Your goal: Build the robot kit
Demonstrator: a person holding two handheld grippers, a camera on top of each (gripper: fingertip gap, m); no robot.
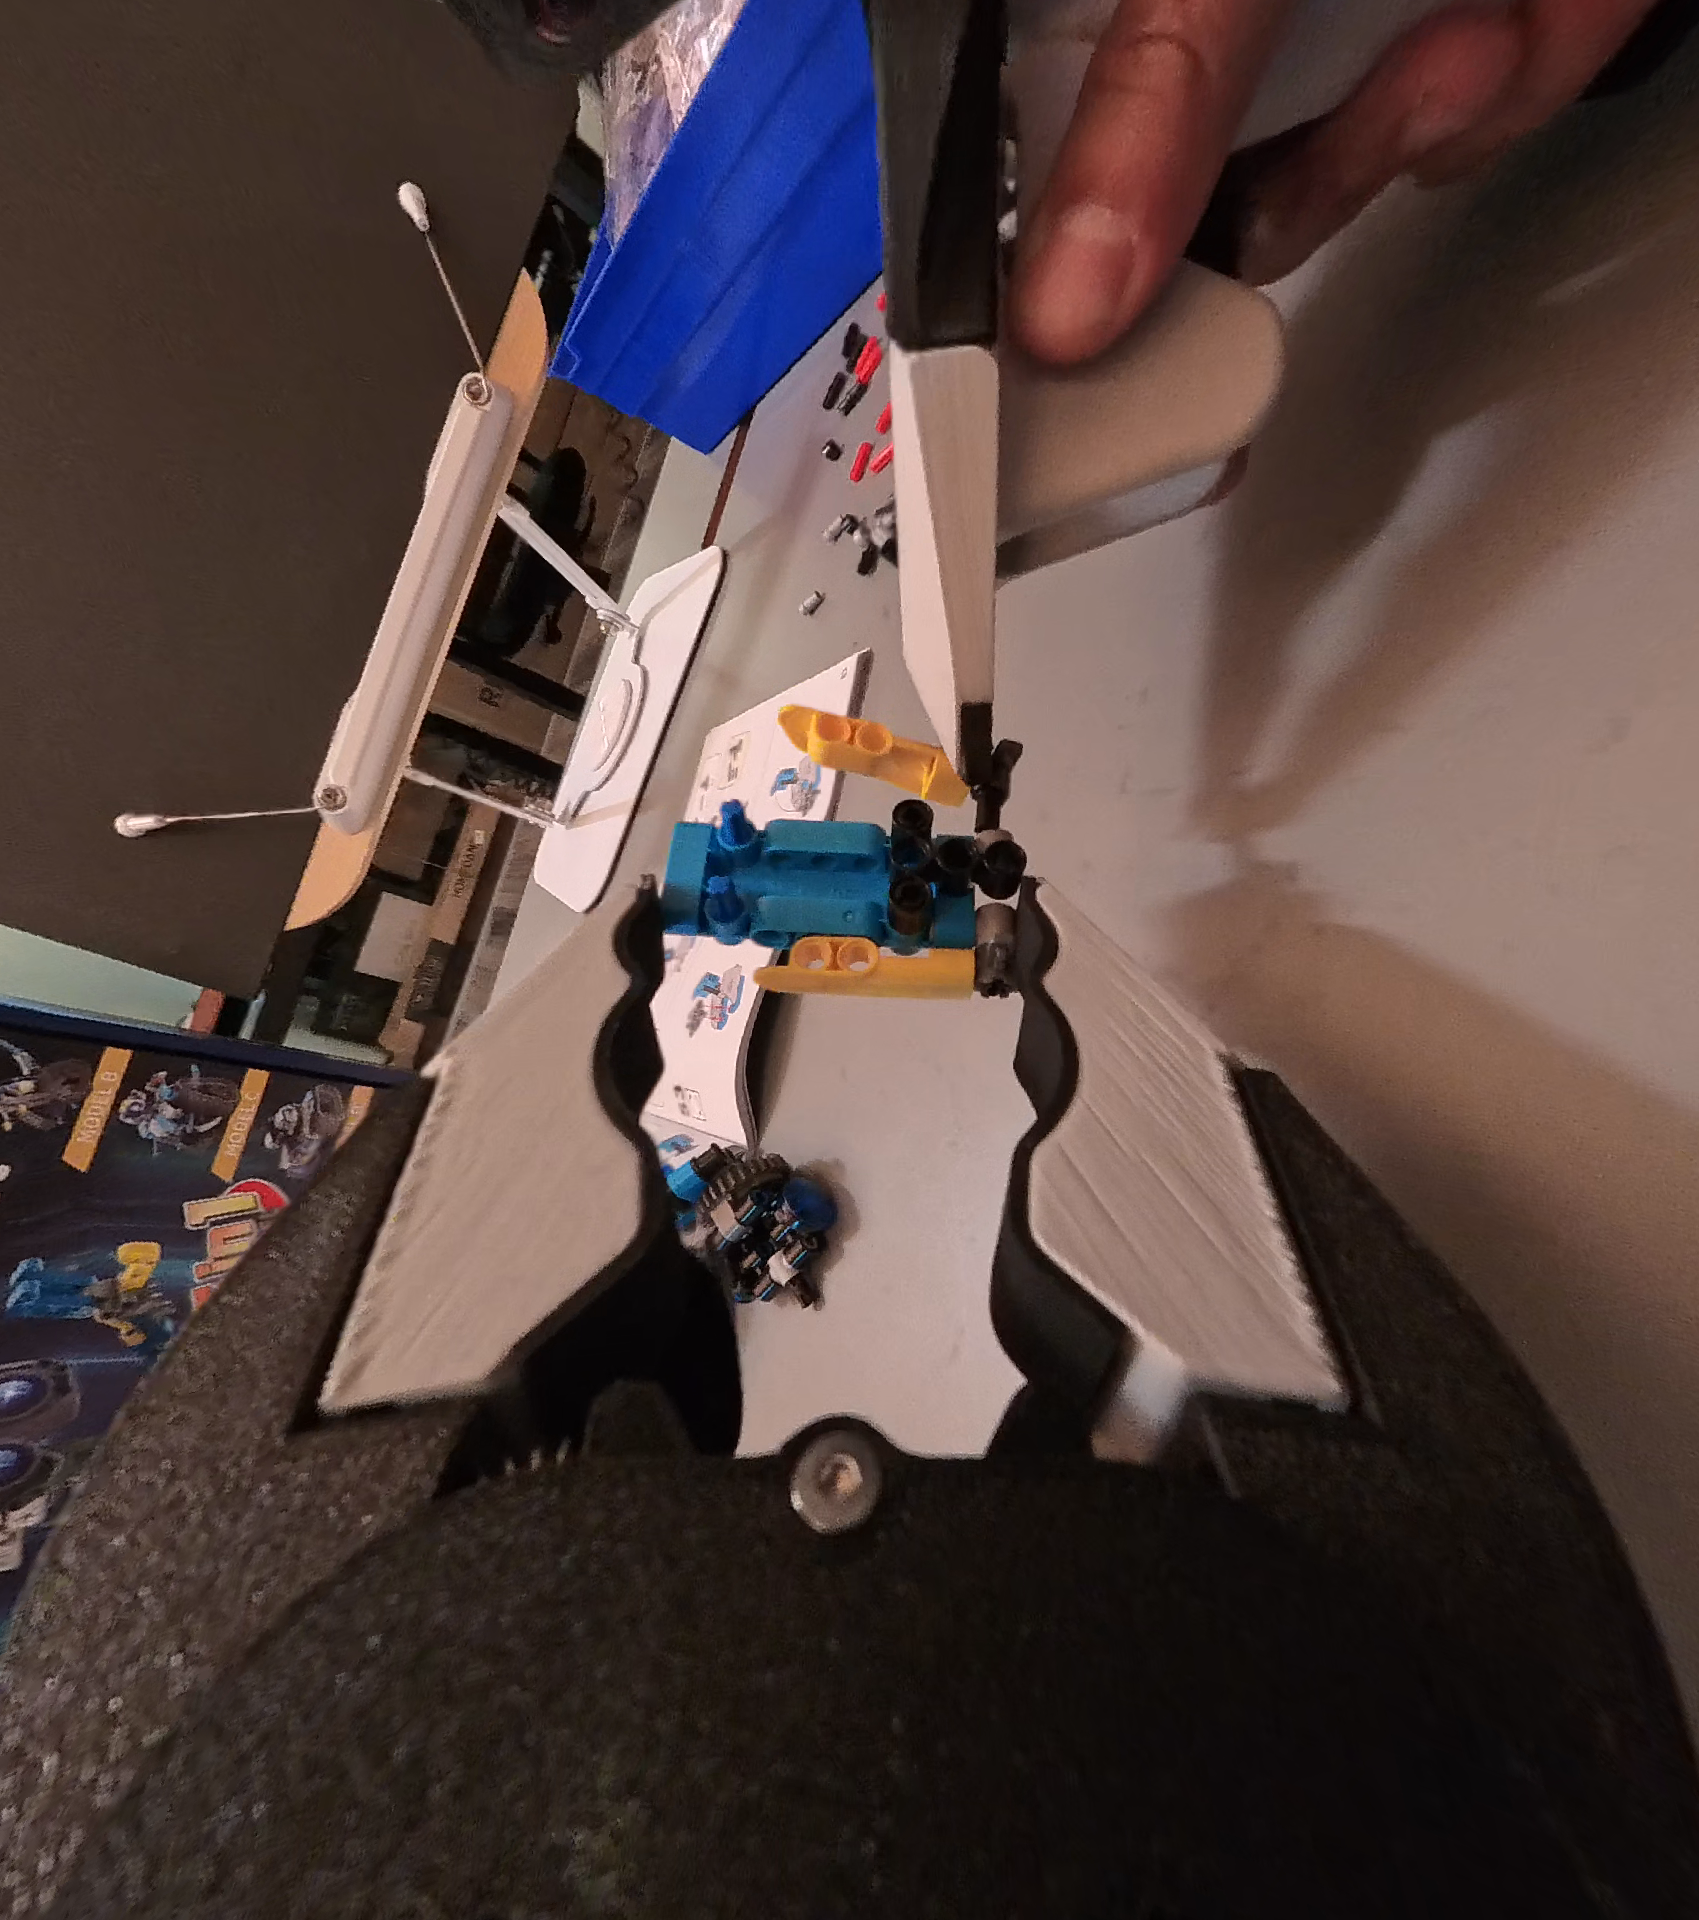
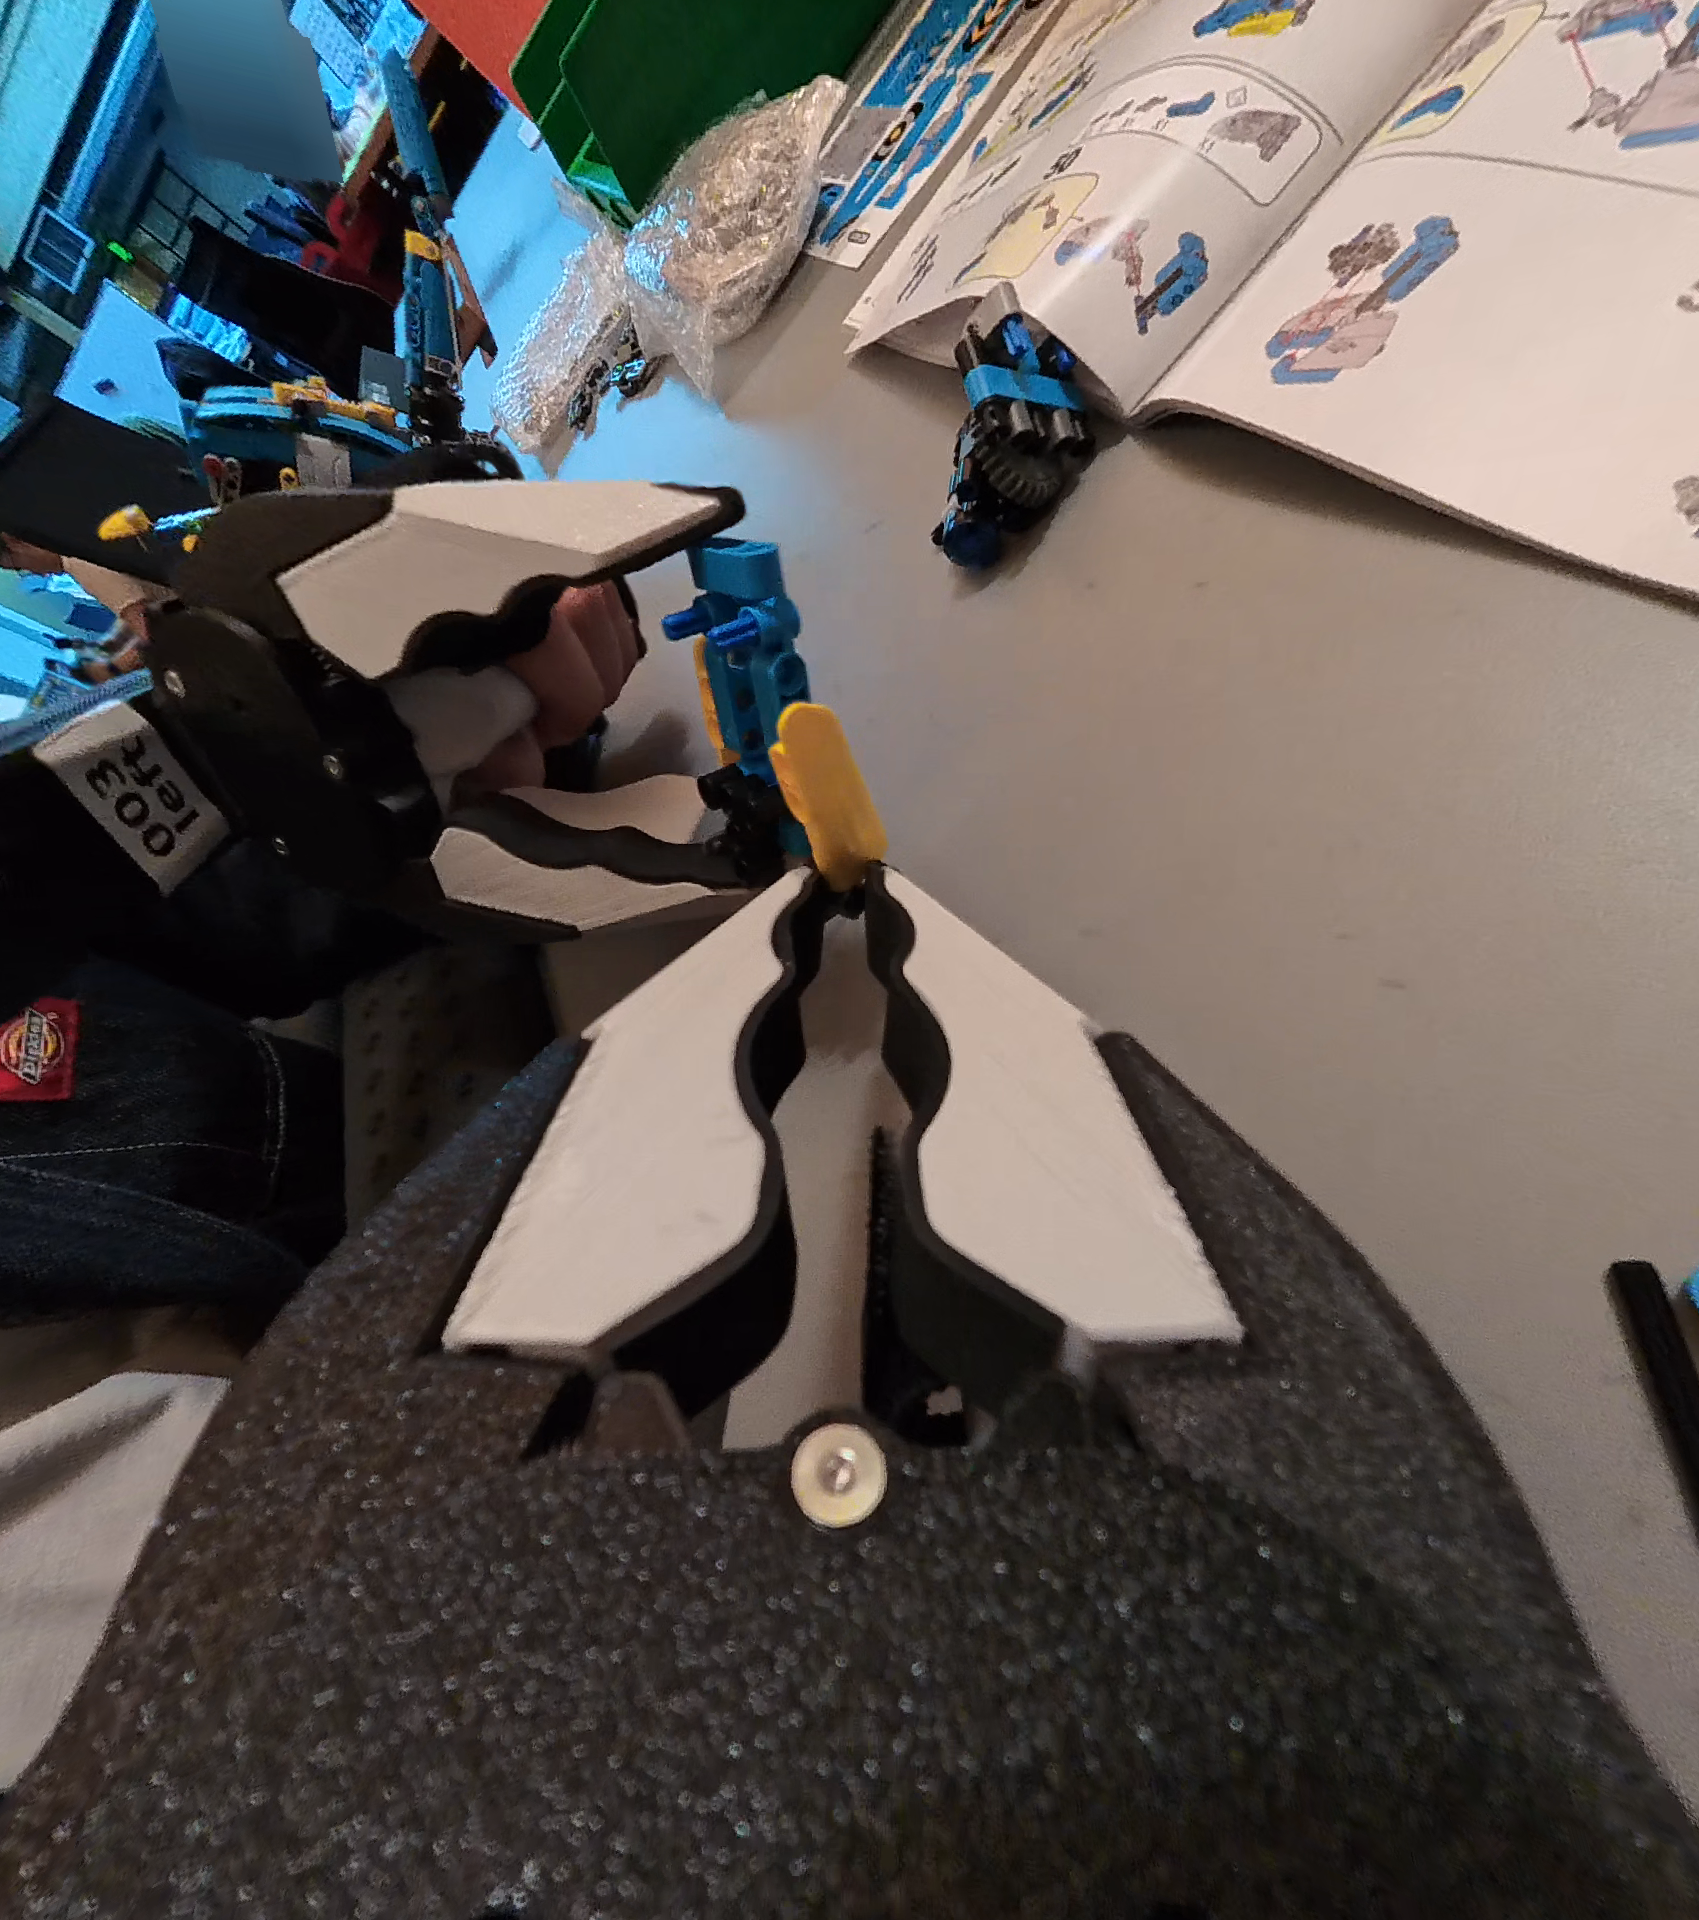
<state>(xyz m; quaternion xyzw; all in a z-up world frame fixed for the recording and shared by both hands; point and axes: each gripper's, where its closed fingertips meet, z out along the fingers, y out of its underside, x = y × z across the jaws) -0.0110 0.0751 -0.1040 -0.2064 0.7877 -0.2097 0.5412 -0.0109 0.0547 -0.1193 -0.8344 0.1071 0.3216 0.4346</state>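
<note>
My left tongs [image 1: 829, 894] are wide open around a blue and yellow brick model [image 1: 824, 883] on the grey table [image 1: 1344, 831]. My right tongs [image 2: 840, 878] are nearly shut, pinching a small black peg at the model's yellow end. A little gear piece [image 2: 1016, 436] lies beside the open instruction booklet [image 2: 1447, 312].

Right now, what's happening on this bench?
A person is working a blue and yellow brick assembly with two handheld claws. The left claw brackets the assembly, jaws wide around it; whether it grips is unclear. The right claw is nearly closed on a small black pin at the assembly's end, beside a yellow piece. An instruction booklet lies open on the grey table, with a small geared sub-assembly near it.
</note>
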